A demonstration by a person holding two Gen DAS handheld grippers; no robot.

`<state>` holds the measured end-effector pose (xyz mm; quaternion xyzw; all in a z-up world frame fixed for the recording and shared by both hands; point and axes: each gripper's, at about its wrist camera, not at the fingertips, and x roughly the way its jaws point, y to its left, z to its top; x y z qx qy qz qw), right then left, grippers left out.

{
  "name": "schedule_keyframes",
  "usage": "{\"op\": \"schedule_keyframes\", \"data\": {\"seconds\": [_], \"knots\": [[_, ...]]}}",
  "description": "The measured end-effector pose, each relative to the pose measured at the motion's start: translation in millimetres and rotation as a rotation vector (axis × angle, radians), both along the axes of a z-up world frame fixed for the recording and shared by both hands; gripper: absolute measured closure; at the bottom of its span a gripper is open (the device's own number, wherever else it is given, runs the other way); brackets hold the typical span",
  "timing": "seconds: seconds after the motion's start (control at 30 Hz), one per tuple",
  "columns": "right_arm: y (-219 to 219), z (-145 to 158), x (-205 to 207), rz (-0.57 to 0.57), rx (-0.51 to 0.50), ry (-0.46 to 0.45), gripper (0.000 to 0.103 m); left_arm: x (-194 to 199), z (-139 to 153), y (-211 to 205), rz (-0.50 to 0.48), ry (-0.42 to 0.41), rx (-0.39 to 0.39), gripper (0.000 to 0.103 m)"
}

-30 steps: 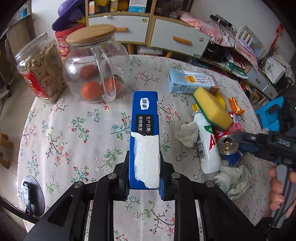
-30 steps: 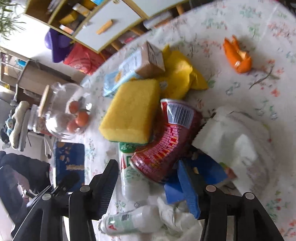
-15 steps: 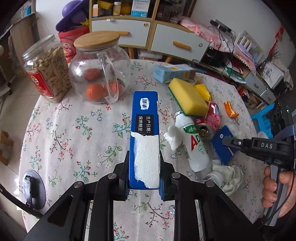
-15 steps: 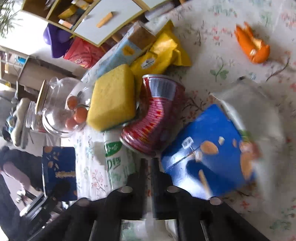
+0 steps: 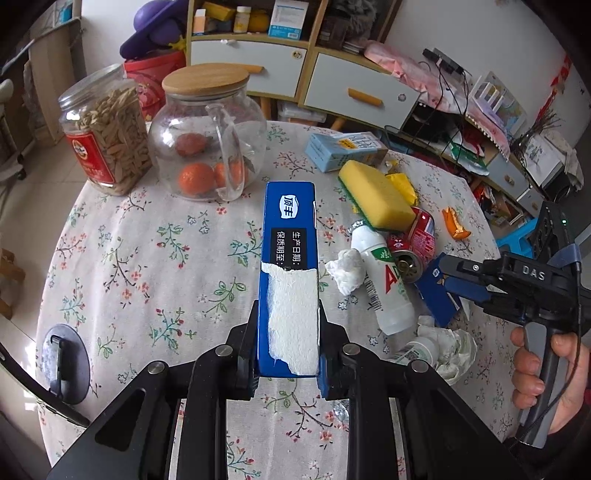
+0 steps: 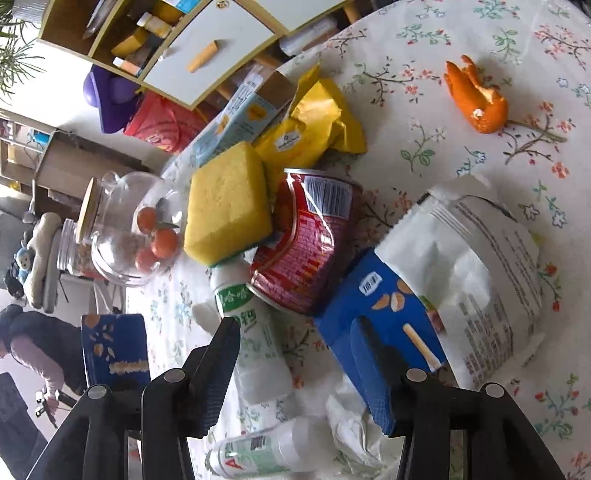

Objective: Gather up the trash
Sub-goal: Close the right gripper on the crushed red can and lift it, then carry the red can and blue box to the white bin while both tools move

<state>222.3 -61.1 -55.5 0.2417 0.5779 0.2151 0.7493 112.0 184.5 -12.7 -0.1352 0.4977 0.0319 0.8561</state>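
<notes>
Fingers of the left gripper [image 5: 288,354] are clamping a blue box [image 5: 290,258] level over the table; the right gripper [image 6: 295,373] is hovering spread above a white bottle [image 6: 255,332].

Right claw [image 6: 295,373] reopened over trash pile

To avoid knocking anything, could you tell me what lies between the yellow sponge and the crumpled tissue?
In the left wrist view, only the white bottle's capped end lies between the sponge and tissue.

Ahead of your tool stands a wooden shelf unit [image 5: 295,59] with white drawers [image 5: 364,94], against a white wall [image 5: 443,26], in daylight.
</notes>
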Motion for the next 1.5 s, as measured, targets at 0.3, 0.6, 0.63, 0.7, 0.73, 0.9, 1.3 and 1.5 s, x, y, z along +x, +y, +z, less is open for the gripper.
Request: {"op": "schedule_keyframes", "data": {"seconds": [0.3, 0.6, 0.63, 0.7, 0.73, 0.9, 1.3, 1.5], "knots": [[-0.3, -14.0, 39.8, -0.078, -0.02, 0.049, 0.048, 10.6, 6.2, 10.3, 0.025, -0.018, -0.048, 0.079], [24.3, -33.0, 55.7, -0.043, -0.072, 0.04, 0.062, 13.0, 9.4, 8.8, 0.025, -0.028, -0.084, 0.079], [24.4, -31.2, 54.0, -0.04, -0.076, 0.033, 0.064, 12.4, 10.0, 8.0, 0.022, -0.03, -0.081, 0.079], [22.2, -24.6, 47.6, -0.026, -0.111, 0.024, 0.064, 11.3, 10.9, 6.5, 0.017, -0.034, -0.08, 0.079], [20.1, -21.8, 43.9, -0.025, -0.125, 0.017, 0.064, 10.7, 11.8, 5.3, 0.014, -0.037, -0.081, 0.079], [-8.1, 4.6, 19.7, -0.058, -0.11, -0.032, 0.064, 6.5, 18.2, -9.1, -0.013, -0.057, -0.078, 0.079], [-114.1, 61.3, -33.4, -0.192, -0.078, -0.146, 0.064, 5.0, 24.8, -72.2, -0.101, -0.081, -0.065, 0.079], [-184.9, 71.8, -41.1, -0.319, -0.108, -0.157, 0.064, 7.6, 25.8, -103.4, -0.149, -0.09, -0.06, 0.079]]}}
